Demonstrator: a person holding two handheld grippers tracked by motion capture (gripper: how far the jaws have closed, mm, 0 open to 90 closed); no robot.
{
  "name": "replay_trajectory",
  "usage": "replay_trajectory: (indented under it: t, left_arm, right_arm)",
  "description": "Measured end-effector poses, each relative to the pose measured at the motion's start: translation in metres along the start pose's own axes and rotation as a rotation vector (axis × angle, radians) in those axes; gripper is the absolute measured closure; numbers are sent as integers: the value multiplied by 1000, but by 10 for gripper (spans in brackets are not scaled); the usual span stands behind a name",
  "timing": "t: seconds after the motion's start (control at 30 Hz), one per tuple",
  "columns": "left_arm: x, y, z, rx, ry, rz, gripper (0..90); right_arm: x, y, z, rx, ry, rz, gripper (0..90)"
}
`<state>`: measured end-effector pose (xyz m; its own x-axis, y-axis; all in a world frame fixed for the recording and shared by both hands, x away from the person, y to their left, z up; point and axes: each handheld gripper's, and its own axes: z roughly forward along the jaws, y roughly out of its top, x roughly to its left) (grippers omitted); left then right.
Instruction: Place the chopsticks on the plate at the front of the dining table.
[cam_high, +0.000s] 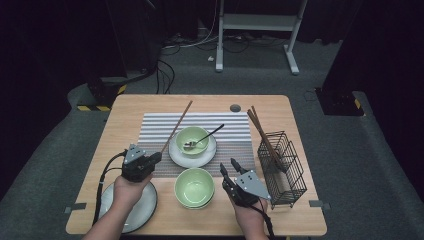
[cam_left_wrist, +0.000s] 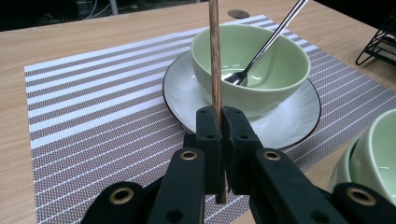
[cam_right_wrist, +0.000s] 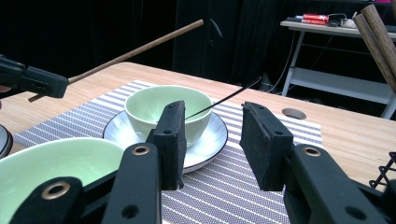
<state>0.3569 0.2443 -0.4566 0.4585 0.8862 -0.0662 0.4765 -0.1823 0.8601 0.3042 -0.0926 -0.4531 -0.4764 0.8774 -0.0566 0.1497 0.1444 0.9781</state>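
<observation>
A: Starting nearest the person, what lies at the table's front edge?

B: A round, glossy grey plate (cam_high: 142, 212) sits at the front left, partly under the left hand (cam_high: 127, 189). Beside it stands a smooth pale green bowl (cam_high: 194, 187), empty, on the bare light wood table (cam_high: 300, 220).

A: And the hands?

B: Both forearms come in from the bottom edge. The left gripper (cam_left_wrist: 220, 122) is matte black with brass-coloured rivets, and its pads are pressed together, pinching a slim brown wooden chopstick (cam_left_wrist: 215, 56) near its lower end. The right gripper (cam_right_wrist: 212, 140) hovers over the table just right of the near bowl, its flat black pads spread with nothing between them.

A: How does the chopstick lie?

B: It is a straight, thin, round stick with visible grain. In the high view it slants away from the left gripper, up and to the right across the mat, passing the left side of the white plate (cam_high: 176, 152); its far tip reaches past the mat's back edge.

A: Farther out?

B: A woven placemat (cam_high: 155, 125) striped grey and white holds that white plate, dark-rimmed, with a second green bowl (cam_high: 192, 137) on it and a metal spoon (cam_high: 205, 136) leaning inside. At the right, a black wire basket (cam_high: 282, 170) holds more brown chopsticks (cam_high: 260, 129).
</observation>
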Motion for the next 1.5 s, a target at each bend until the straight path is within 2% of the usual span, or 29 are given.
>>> replay_trajectory:
  t: [0.5, 0.73, 1.1, 1.5]
  left_arm:
    - [3, -4, 12, 72, 13, -3, 855]
    - [7, -6, 16, 95, 25, -20, 855]
    - [15, -18, 23, 160, 41, -32, 855]
    - [17, -20, 29, 221, 50, -29, 855]
  right_arm:
    - [-1, -1, 0, 3, 0, -1, 578]
    - [-1, -1, 0, 4, 0, -2, 580]
    - [4, -1, 2, 7, 11, -4, 585]
    - [5, -2, 3, 12, 16, -2, 596]
